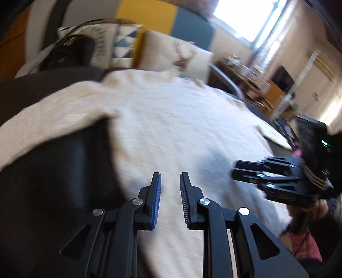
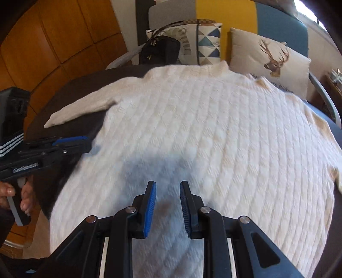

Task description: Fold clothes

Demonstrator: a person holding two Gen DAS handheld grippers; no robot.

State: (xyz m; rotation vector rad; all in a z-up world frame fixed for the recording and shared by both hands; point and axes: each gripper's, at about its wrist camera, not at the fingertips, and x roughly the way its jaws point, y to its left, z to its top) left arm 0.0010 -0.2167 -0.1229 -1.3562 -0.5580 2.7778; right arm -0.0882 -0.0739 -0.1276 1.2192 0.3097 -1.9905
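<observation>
Lying flat on a dark table (image 2: 70, 89), a cream cable-knit sweater (image 2: 203, 132) fills most of both views, front or back up I cannot tell. Its collar (image 2: 222, 66) points away, toward the cushions.

From the left of the right wrist view: a wooden wall (image 2: 53, 36), then a hand (image 2: 19, 194) on the left gripper's handle, with the left gripper (image 2: 89, 145) reaching in over the sweater's left edge. One sleeve (image 2: 81, 109) stretches out to the left across the bare tabletop. Behind it sits a black bag (image 2: 160, 51) against a triangle-pattern cushion (image 2: 208, 42); further right leans a cushion with a stag head (image 2: 271, 62).

At bottom centre the right gripper (image 2: 167, 186) hangs above the lower body of the sweater, its blue pads (image 2: 149, 209) a narrow gap apart with nothing between them (only knit fabric far below shows through the gap).

In the left wrist view (badly blurred) the left gripper (image 1: 170, 177) likewise hovers over the sweater (image 1: 171, 128), fingers narrowly apart and empty. To its right the right gripper (image 1: 235, 171) comes in sideways above the cloth; whether it touches I cannot tell. A bright window (image 1: 245, 17) sits at upper right.
</observation>
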